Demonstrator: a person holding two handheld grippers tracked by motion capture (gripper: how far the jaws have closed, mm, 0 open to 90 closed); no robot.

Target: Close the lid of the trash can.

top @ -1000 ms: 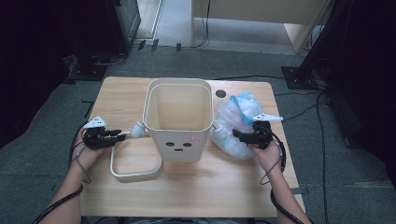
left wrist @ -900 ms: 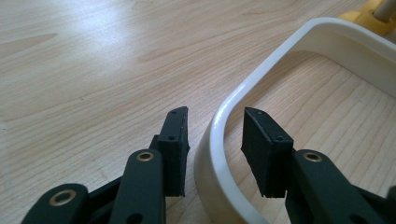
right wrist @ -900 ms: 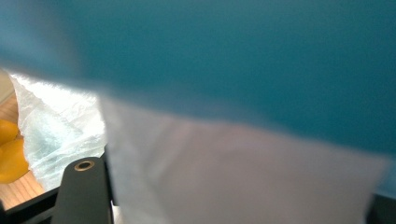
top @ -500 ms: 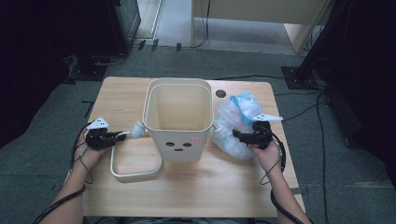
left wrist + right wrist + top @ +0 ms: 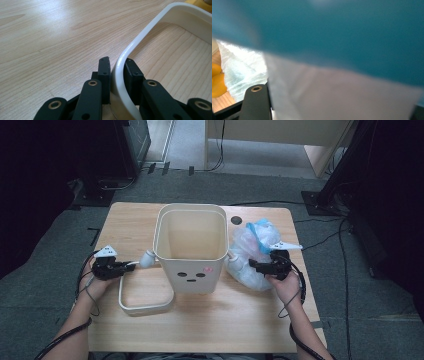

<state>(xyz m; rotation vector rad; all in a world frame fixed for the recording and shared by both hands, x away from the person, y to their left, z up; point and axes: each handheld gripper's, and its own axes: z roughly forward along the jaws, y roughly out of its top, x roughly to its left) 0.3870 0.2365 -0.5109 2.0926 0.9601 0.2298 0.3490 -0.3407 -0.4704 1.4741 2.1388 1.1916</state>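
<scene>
Handle (image 5: 145, 306): cream loop, lay flat on the counter (image 5: 210, 330), hinged to the bin (image 5: 190, 247) at mid-counter. Left tongs (image 5: 117, 75) had just been closing; they clenched the handle's bend, pads pressed on both its sides. Bag (image 5: 252, 252): clear plastic with blue, lay touching the bin's right side. Right tongs (image 5: 257, 265) were at the bag, film between the jaws; grip could not be told.
</scene>
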